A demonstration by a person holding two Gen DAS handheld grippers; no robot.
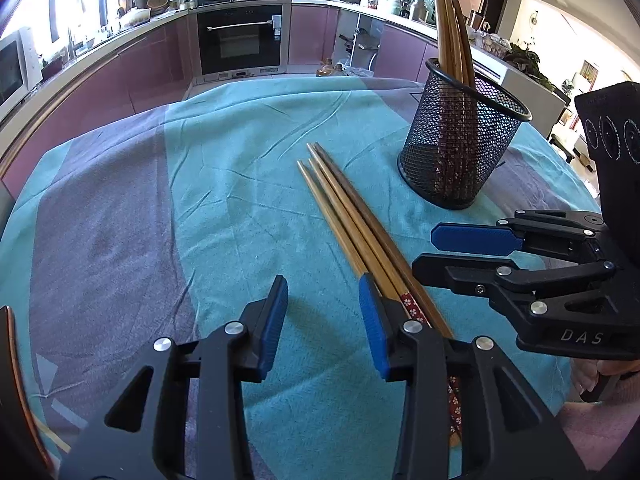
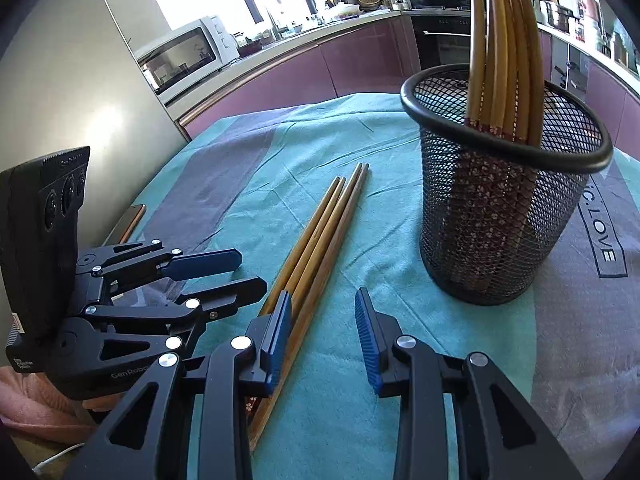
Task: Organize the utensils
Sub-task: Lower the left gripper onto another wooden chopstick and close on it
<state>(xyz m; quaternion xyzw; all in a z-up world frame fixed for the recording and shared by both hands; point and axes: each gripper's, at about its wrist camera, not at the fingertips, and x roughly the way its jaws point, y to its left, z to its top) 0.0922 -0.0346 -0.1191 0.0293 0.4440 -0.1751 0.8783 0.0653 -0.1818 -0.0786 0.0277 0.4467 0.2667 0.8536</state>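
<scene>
Several loose wooden chopsticks (image 1: 352, 216) lie in a bundle on the teal cloth, tips pointing away. My left gripper (image 1: 324, 320) is open low over the cloth; its gap is empty and its right finger sits over the bundle's near end. My right gripper (image 2: 322, 336) is also open, its left finger over the chopsticks (image 2: 320, 248), which run along that pad's inner side unpinched. A black mesh holder (image 1: 460, 140) (image 2: 500, 220) stands upright to the right with several chopsticks in it. Each gripper shows in the other's view: the right gripper (image 1: 424, 251) and the left gripper (image 2: 252, 271).
The teal and grey tablecloth (image 1: 200, 200) covers a round table. A phone (image 2: 130, 222) lies near the left edge. A hand (image 1: 600, 376) holds the right gripper. Purple kitchen cabinets, an oven (image 1: 240, 36) and a microwave (image 2: 180, 52) stand beyond the table.
</scene>
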